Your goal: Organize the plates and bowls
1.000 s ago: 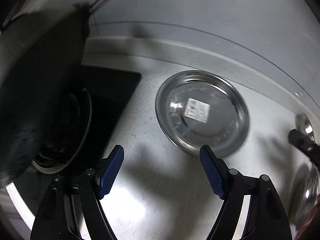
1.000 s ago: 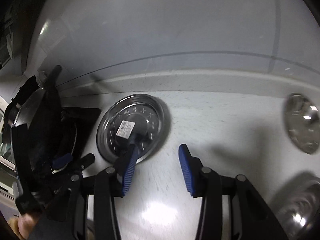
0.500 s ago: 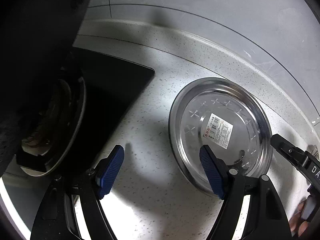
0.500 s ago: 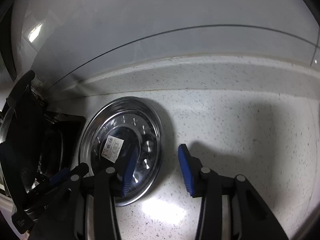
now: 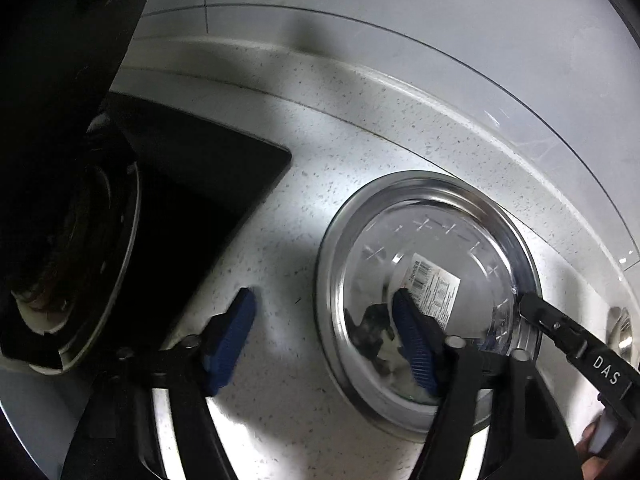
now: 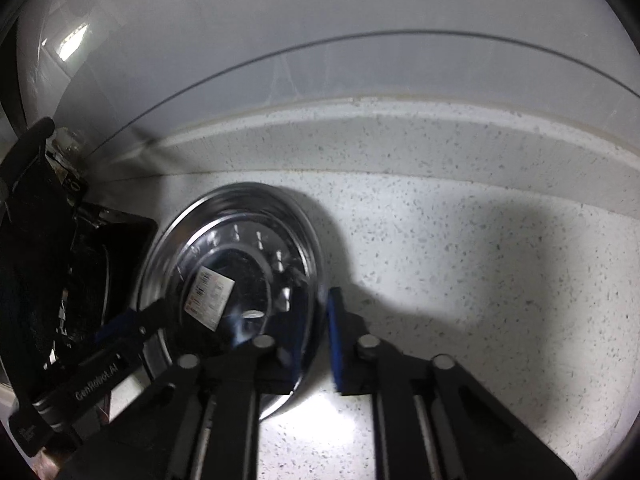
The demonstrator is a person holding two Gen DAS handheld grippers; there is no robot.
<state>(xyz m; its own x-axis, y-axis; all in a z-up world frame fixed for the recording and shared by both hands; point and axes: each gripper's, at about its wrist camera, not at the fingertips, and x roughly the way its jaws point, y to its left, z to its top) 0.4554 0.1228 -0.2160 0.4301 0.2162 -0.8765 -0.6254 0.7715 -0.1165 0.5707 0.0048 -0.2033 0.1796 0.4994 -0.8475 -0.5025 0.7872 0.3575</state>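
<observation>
A round steel plate [image 5: 432, 256] with a white barcode sticker lies on the speckled white counter; it also shows in the right wrist view [image 6: 240, 248]. My left gripper [image 5: 324, 340] is open, its right finger over the plate's inside and its left finger on the counter outside the rim. My right gripper [image 6: 314, 340] is narrowly open with its jaws astride the plate's right rim, one inside and one outside. The right gripper's finger also shows at the plate's right edge in the left wrist view [image 5: 560, 328].
A black stove top [image 5: 192, 200] with a burner ring [image 5: 100, 272] lies left of the plate. The white backsplash wall [image 6: 320, 72] rises behind the counter. A small shiny steel dish [image 5: 622, 328] sits at the far right edge.
Both grippers moved in closer to the plate. The left one's right finger now reaches over the plate's inside. The right gripper narrowed and now straddles the plate's right rim.
</observation>
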